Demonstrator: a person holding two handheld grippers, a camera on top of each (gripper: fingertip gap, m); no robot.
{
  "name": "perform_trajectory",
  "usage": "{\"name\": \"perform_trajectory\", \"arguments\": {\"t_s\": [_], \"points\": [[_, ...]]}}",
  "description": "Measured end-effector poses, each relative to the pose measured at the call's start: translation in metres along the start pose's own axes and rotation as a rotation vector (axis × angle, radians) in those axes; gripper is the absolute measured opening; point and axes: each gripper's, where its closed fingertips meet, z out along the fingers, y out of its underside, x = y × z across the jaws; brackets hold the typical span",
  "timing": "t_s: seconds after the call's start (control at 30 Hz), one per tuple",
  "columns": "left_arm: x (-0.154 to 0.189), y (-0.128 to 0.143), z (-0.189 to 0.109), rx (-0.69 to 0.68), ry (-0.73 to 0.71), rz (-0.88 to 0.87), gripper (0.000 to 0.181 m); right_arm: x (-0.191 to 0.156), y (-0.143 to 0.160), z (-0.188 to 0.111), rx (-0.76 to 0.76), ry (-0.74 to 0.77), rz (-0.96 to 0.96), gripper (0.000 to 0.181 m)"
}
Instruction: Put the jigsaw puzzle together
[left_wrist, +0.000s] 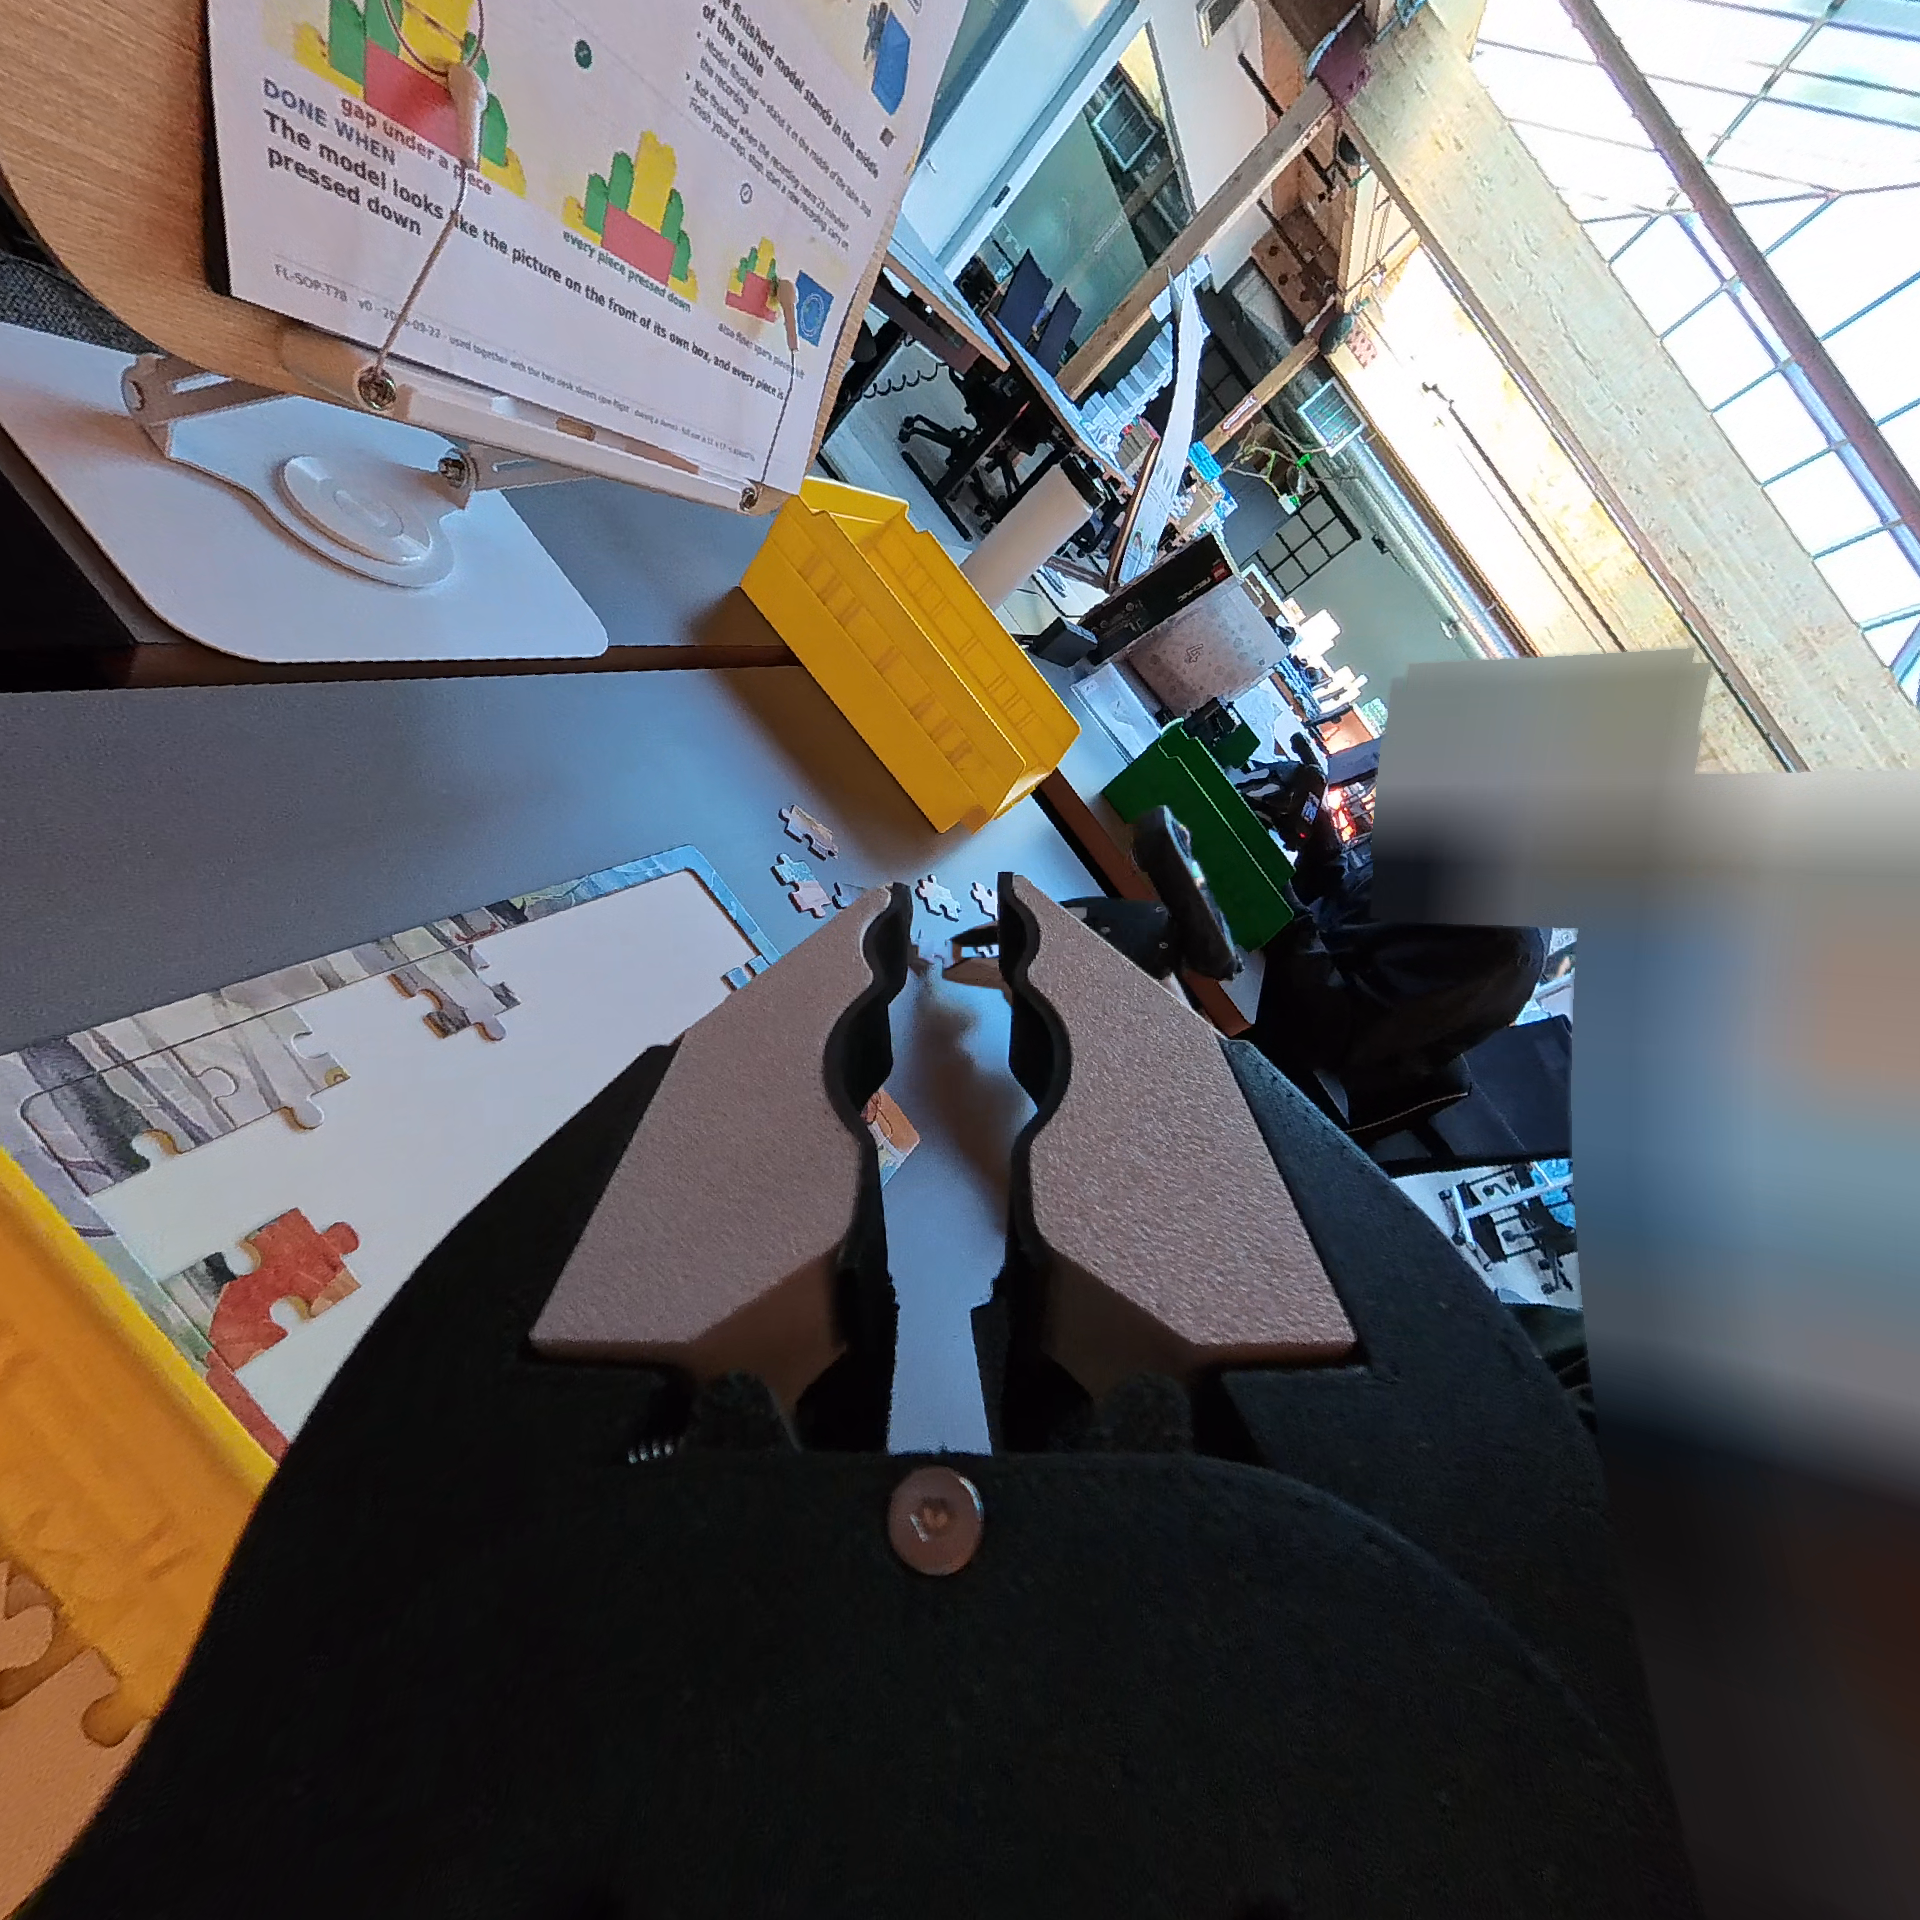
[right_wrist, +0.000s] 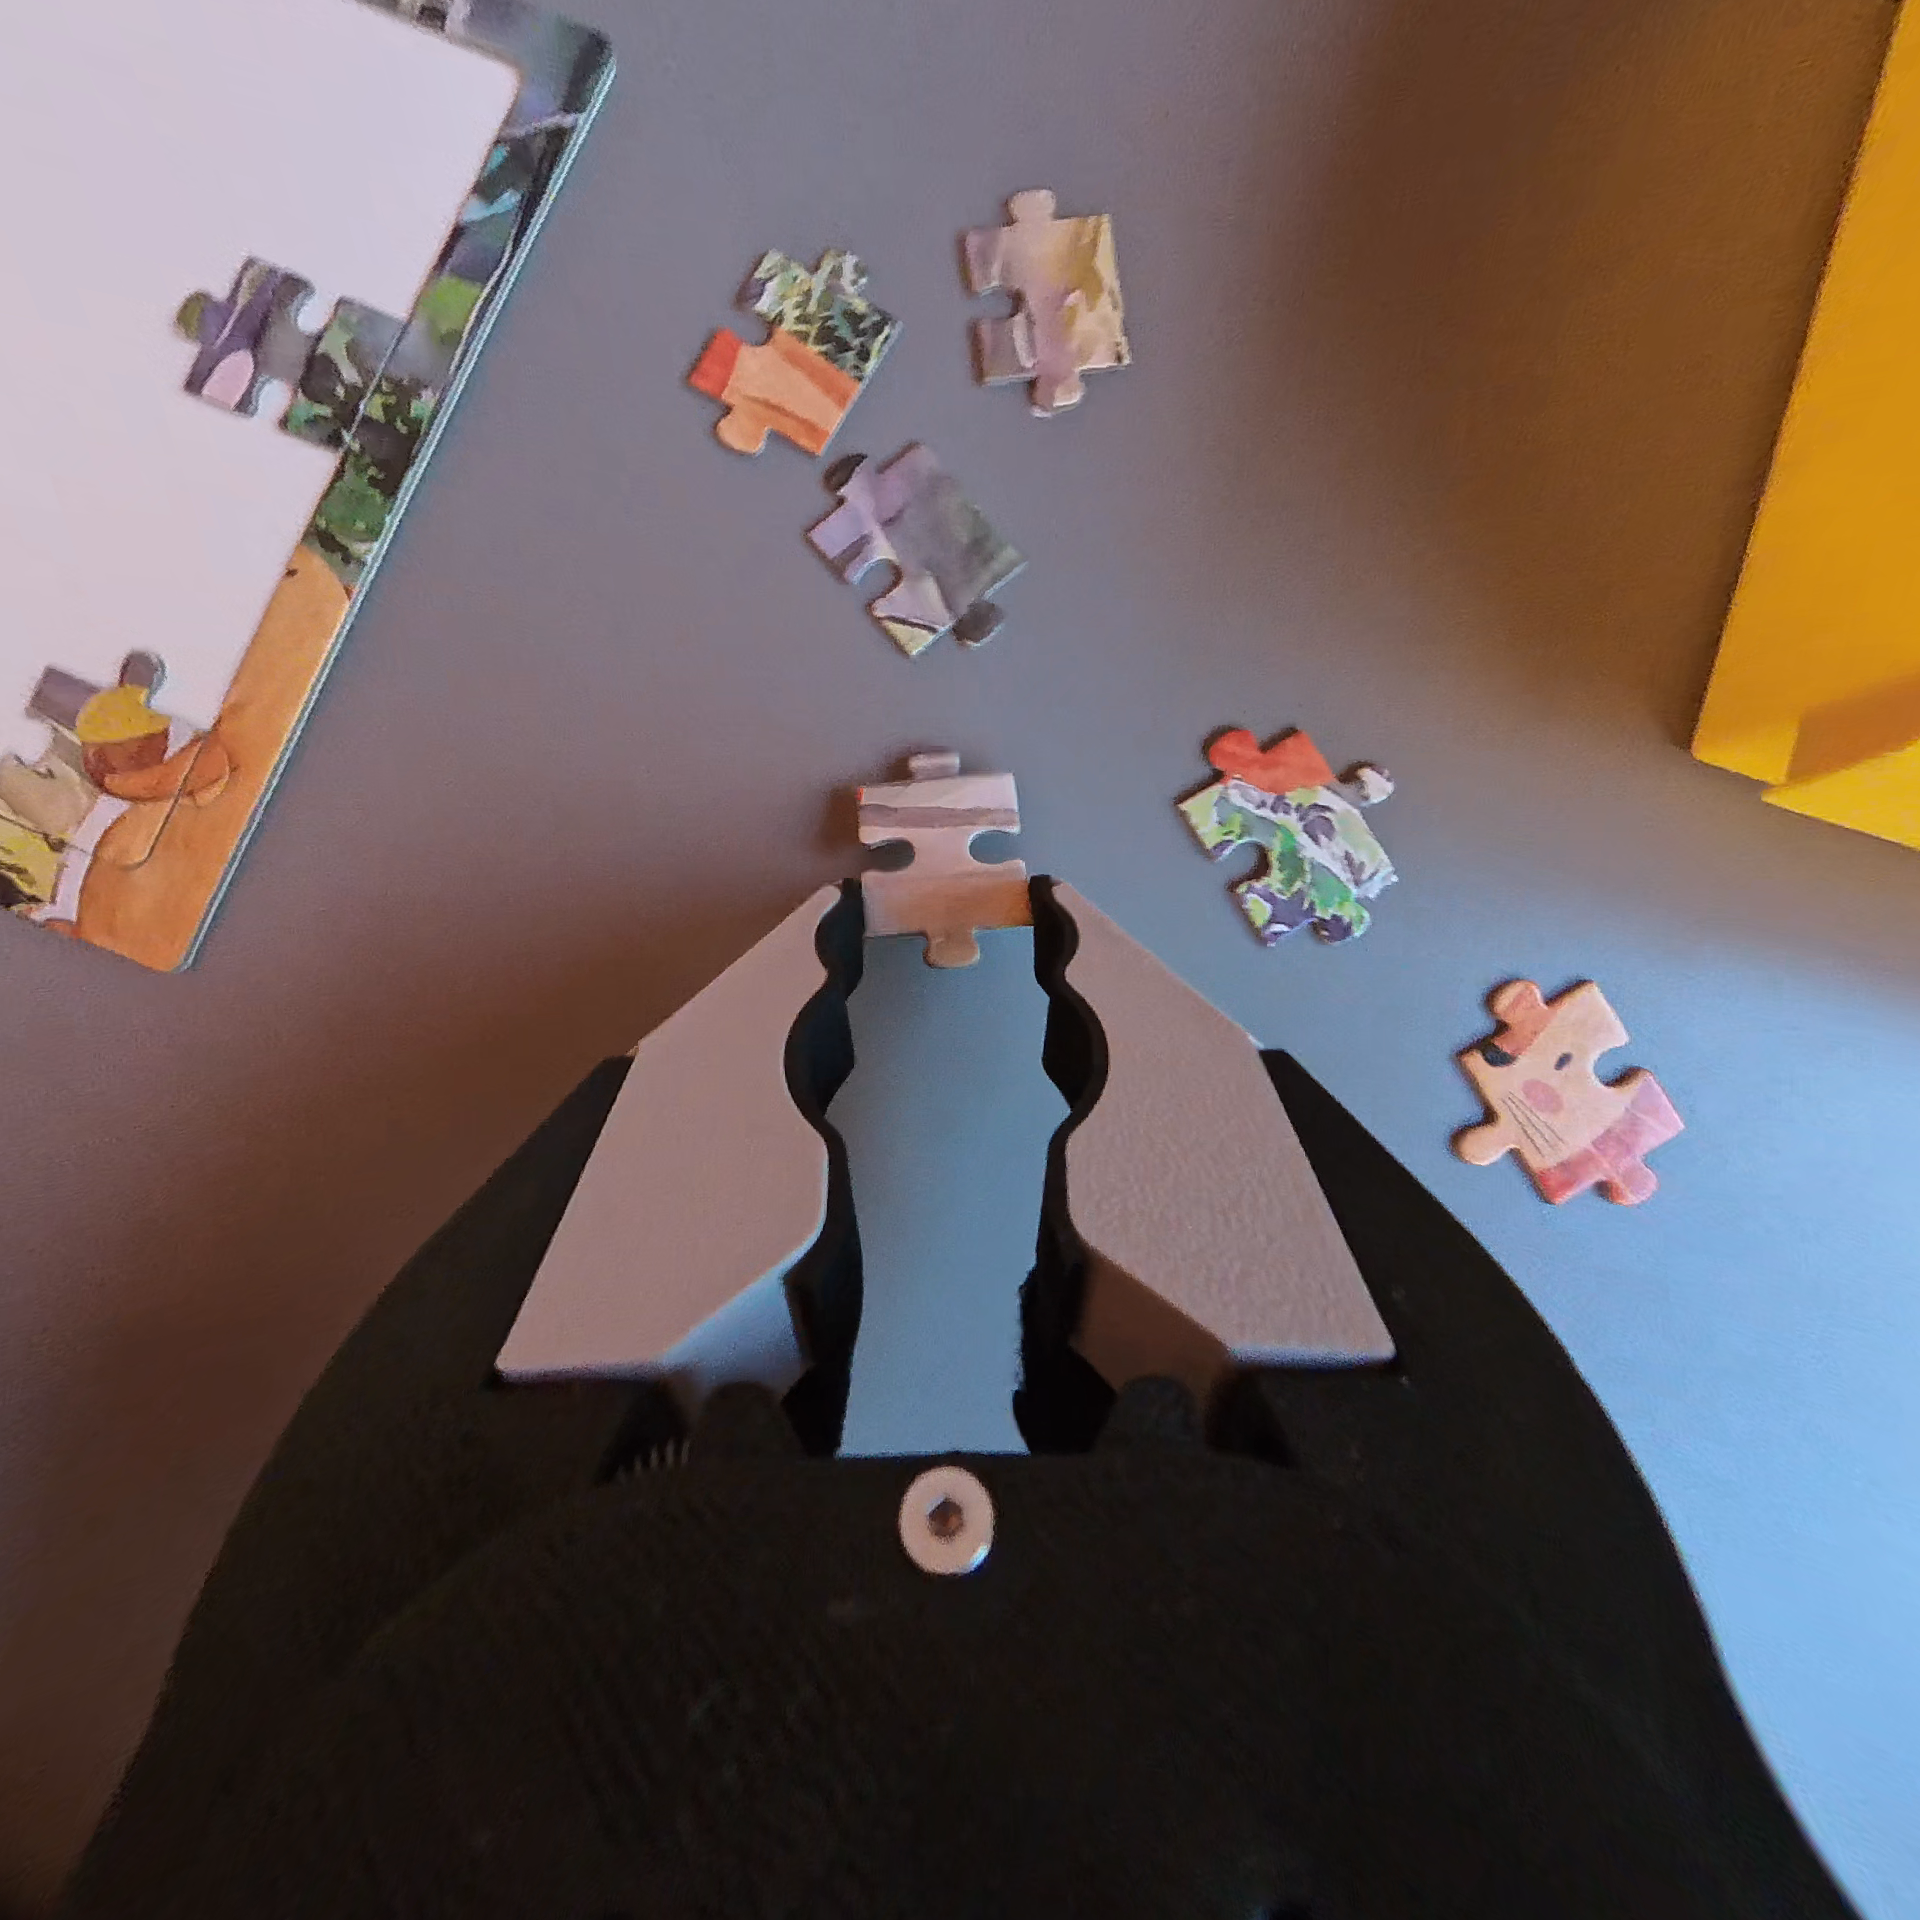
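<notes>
Step in hand: the right claw (right_wrist: 948, 902) is clamped on 1 grey-and-tan piece (right_wrist: 940, 852), its fingertips pinching the piece's 2 sides. I judge this the pick-up stage of a placement; whether the piece is lifted off the bench (right_wrist: 623, 675) or flat on it, I cannot tell.

Left claw: the left claw (left_wrist: 954, 902) hangs over the bench with its fingers slightly apart and nothing between them.

Task's thing: the puzzle tray (right_wrist: 343, 582) lies at 10 o'clock from the held piece, mostly bare white inside, with a few pieces seated along its border. In the left wrist view the tray (left_wrist: 717, 883) shows a red piece (left_wrist: 281, 1283) seated near its lower edge.

Loose pieces: 5 lie face up around the held one, among them a cat-face piece (right_wrist: 1569, 1096) at 4 o'clock and a plant-pot piece (right_wrist: 795, 353) at 11 o'clock.

Next move: it likely calls for carrying the piece toward 10 o'clock, turning it to match a gap, and pressing it flat.

Hard to make out: the tray is cut off by the frame edge, so the matching gap is not visible. The yellow bin (right_wrist: 1829, 468) at 2 o'clock is cropped, its contents hidden. The right wrist view is blurred at its edges.
</notes>
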Motion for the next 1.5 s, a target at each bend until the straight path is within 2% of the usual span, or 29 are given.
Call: {"name": "perform_trajectory", "arguments": {"t_s": [0.07,0.17,0.27,0.4,0.53,0.63,0.7,0.93,1.0,1.07,1.2,1.27,1.33,1.5], "points": [[0.0,-0.001,-0.002,0.003,0.0,-0.002,0.014,0.014,-0.006,-0.01,0.046,0.029,0.043,0.035],[-0.001,-0.005,-0.008,0.021,0.0,-0.004,0.014,0.038,-0.024,-0.034,0.211,0.072,0.134,0.034],[-0.003,-0.011,-0.018,0.053,-0.009,-0.006,0.014,0.044,-0.028,-0.044,0.285,0.034,0.192,0.033],[-0.007,-0.015,-0.025,0.075,-0.02,-0.014,0.014,0.027,-0.01,-0.02,0.135,-0.022,0.075,0.037],[-0.006,-0.016,-0.026,0.079,-0.011,-0.021,0.014,0.018,0.002,-0.002,0.036,0.009,-0.086,0.044],[-0.006,-0.014,-0.024,0.068,-0.006,-0.023,0.015,0.014,0.005,0.004,0.021,-0.018,-0.084,0.044],[-0.005,-0.013,-0.023,0.059,0.0,-0.027,0.014,0.009,0.007,0.004,0.014,-0.066,-0.074,0.03],[-0.005,-0.014,-0.027,0.067,0.004,-0.04,0.015,0.028,0.025,-0.009,-0.043,-0.043,0.012,0.03],[-0.007,-0.015,-0.036,0.06,-0.013,-0.034,0.016,0.032,0.02,-0.012,-0.014,-0.031,0.016,0.047],[-0.02,-0.015,-0.053,0.036,-0.125,-0.004,0.017,0.029,0.005,-0.017,0.07,-0.053,0.027,0.051],[-0.07,-0.024,-0.114,0.03,-0.594,0.168,0.017,0.024,-0.022,-0.03,0.218,-0.042,0.014,0.051],[-0.089,-0.02,-0.144,-0.012,-0.767,0.217,0.018,0.026,-0.029,-0.032,0.253,-0.01,-0.014,0.051],[-0.107,-0.003,-0.161,-0.11,-0.846,0.2,0.02,0.028,-0.031,-0.032,0.27,0.012,-0.031,0.05],[-0.147,0.046,-0.173,-0.344,-0.875,0.012,0.013,0.026,-0.028,-0.026,0.254,0.002,-0.033,0.05]]}}
